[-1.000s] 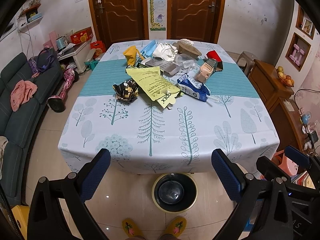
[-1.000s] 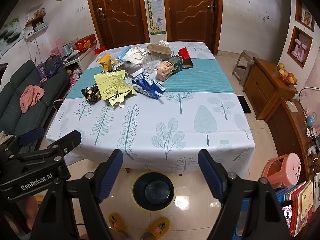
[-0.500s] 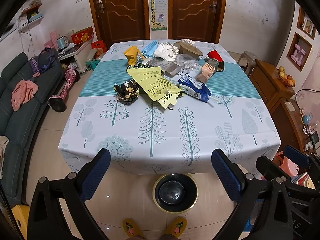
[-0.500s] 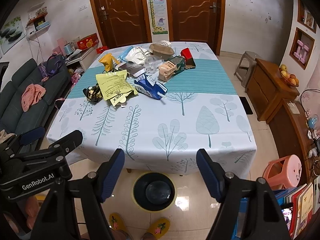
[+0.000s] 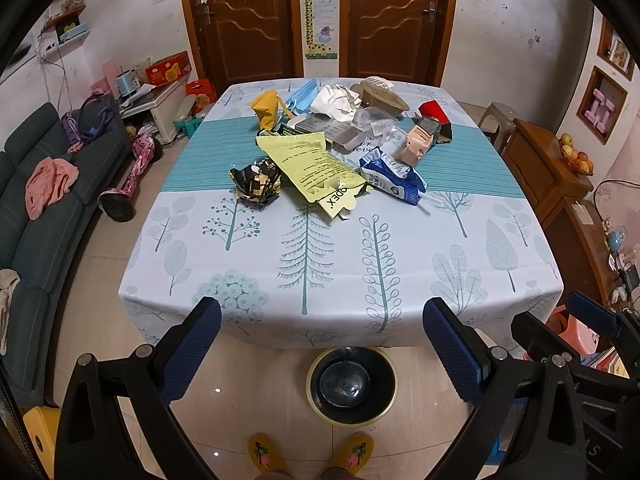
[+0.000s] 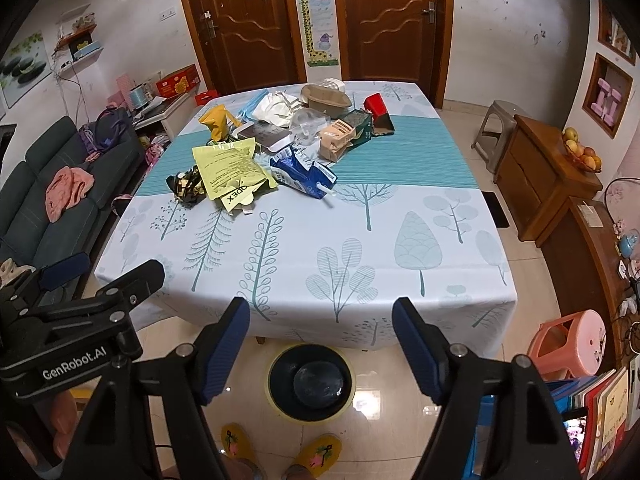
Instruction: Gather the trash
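so nothing is picked up yet: the left gripper (image 5: 320, 320) and the right gripper (image 6: 320, 320) both hang spread wide and empty, held off the near edge of the table (image 5: 440, 280), touching nothing. the trash pile (image 5: 340, 148) lies straight ahead of them, well apart, on the far half of the cloth around the teal band. nearest to the grippers is the yellow bag (image 5: 310, 166), its long axis running from far left to near right, with the crumpled black and gold wrapper (image 5: 256, 182) just beside it on the left and the blue carton (image 5: 394, 178) on its right. i'd judge the left one the nearer to the wrapper, the right to the carton. the bin (image 5: 352, 386) stands on the floor below the near table edge, between the grippers and the person's yellow slippers (image 5: 310, 452).
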Demonstrator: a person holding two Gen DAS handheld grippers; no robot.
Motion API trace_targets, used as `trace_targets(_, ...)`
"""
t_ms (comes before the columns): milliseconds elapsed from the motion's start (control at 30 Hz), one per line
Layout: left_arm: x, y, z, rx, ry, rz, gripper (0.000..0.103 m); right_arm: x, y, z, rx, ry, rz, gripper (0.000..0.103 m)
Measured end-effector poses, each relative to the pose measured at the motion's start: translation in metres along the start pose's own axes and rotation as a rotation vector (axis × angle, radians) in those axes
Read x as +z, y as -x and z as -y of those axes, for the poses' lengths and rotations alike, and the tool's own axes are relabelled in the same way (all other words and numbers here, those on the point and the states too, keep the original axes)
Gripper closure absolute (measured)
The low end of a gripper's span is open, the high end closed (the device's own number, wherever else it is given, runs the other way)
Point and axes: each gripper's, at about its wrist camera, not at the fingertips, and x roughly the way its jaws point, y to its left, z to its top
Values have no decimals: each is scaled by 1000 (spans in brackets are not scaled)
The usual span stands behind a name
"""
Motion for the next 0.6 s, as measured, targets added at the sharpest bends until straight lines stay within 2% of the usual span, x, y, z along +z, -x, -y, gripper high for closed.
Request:
trace_targets(333, 4, 3, -11, 27, -6, 0, 3, 7, -2, -8, 33, -6, 6, 29)
trace_targets(600, 21, 6, -22, 44, -6, 11, 3, 21, -5, -19, 57, -7, 16, 29)
